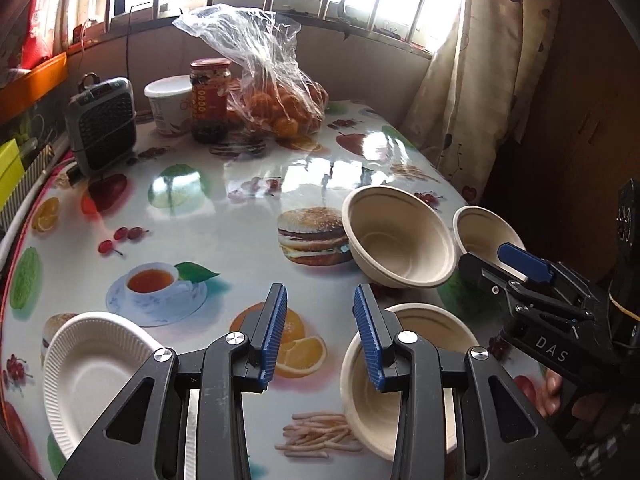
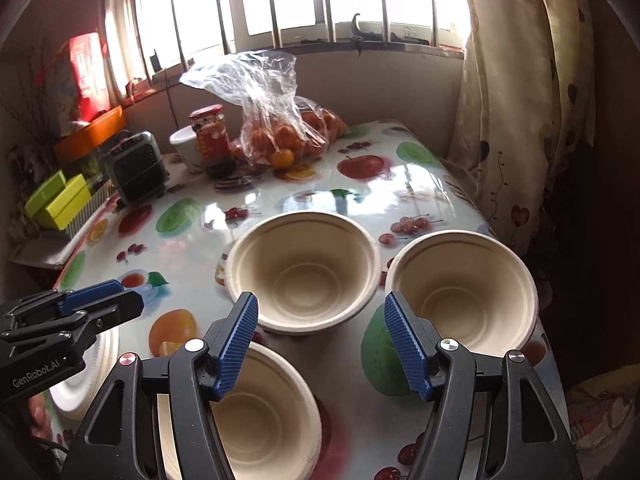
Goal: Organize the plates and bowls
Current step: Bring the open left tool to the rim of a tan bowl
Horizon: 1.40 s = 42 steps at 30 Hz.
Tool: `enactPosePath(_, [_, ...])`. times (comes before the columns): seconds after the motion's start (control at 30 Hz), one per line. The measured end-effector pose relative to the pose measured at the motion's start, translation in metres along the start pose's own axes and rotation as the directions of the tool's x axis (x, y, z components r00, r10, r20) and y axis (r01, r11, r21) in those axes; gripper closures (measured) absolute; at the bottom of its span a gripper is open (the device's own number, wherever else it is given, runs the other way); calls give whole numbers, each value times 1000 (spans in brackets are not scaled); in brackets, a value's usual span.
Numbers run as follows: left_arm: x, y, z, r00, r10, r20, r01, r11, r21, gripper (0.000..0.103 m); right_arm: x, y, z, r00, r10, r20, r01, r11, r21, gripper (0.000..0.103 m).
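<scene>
Fruit-print tablecloth [image 1: 240, 208] under a barred window [image 2: 304, 0] carries beige bowls [image 2: 302, 268]; both grippers' fingers [image 1: 276, 332] spread wide, empty.

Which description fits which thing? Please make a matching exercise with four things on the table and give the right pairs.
Things:
1. white paper plate
2. jar
3. plastic bag
4. left claw

Descriptions:
A. holds oranges
B. open, gripping nothing
C. red lid, at the far end of the table
D. near edge, left of the beige bowls

Pairs: 1-D, 2-C, 3-A, 4-B
</scene>
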State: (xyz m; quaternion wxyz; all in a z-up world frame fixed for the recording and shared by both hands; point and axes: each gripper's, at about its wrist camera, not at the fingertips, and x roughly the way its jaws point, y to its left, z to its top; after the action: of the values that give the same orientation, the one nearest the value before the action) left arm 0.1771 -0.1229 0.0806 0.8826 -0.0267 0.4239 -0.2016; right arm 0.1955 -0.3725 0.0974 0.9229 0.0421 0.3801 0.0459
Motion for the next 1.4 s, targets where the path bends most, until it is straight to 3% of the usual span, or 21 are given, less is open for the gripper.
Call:
enactPosePath(0.37, [33,-7,19,998,-40,-53,38,998,-42,66,21,-32,4,1000,6,-19,-5,998,55,37])
enactPosePath(0.53, [45,-8,28,992,-94,-82,89,994,-65,66,28,-39,2,999,40,-31,-38,996,76,38])
enactPosePath(0.87, [70,-9,35,988,-95,-123,88,994,-66,67,43,-45,2,995,92,-47,-86,990,110,59])
enactPosePath(1.4, [84,-3,35,983,-104,-153,91,992,-89,68,47,-41,2,991,125,-40,-119,985,124,63])
